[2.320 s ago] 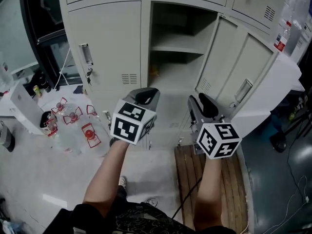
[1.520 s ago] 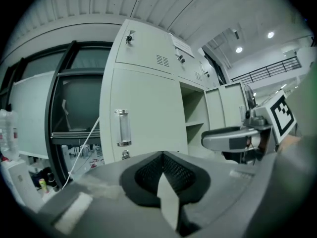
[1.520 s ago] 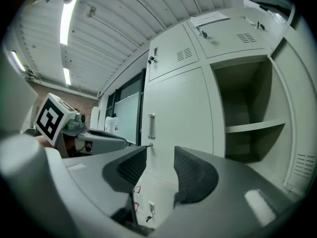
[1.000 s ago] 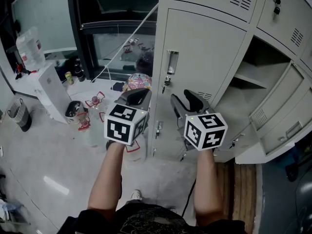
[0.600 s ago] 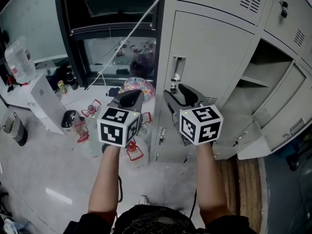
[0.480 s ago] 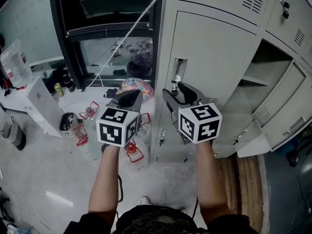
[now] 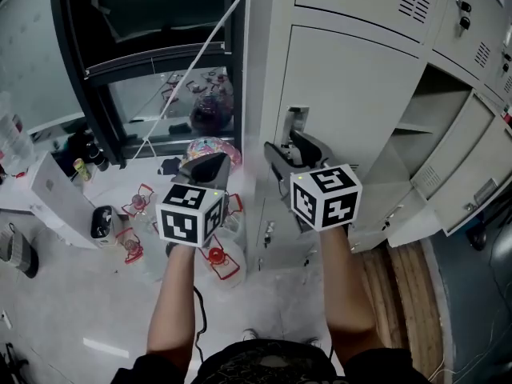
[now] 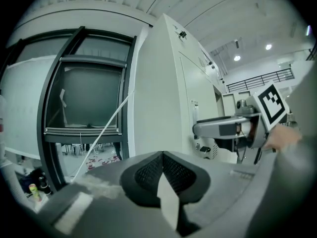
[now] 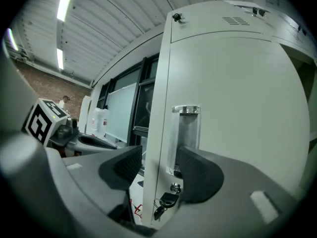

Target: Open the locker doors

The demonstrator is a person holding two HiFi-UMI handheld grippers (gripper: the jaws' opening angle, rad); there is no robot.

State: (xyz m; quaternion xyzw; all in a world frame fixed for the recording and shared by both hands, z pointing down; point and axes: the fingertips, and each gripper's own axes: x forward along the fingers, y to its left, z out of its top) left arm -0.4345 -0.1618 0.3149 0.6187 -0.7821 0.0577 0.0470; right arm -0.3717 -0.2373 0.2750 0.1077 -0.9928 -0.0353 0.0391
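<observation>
The left tool [image 8: 162, 172] is pressed together and empty. The right tool [image 9: 157, 171] is opening its jaws either side of the handle [image 9: 184, 133] on the closed door [image 7: 352, 110] — not pinching it. Farther right, the open door [image 7: 472, 184] shows one locker done — this one is left.

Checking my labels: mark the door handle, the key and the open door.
door handle [image 9: 186, 130], right gripper view, its recessed metal plate.
key [image 9: 165, 200], right gripper view, its dark head.
open door [image 7: 448, 166], head view, its flat panel.
</observation>
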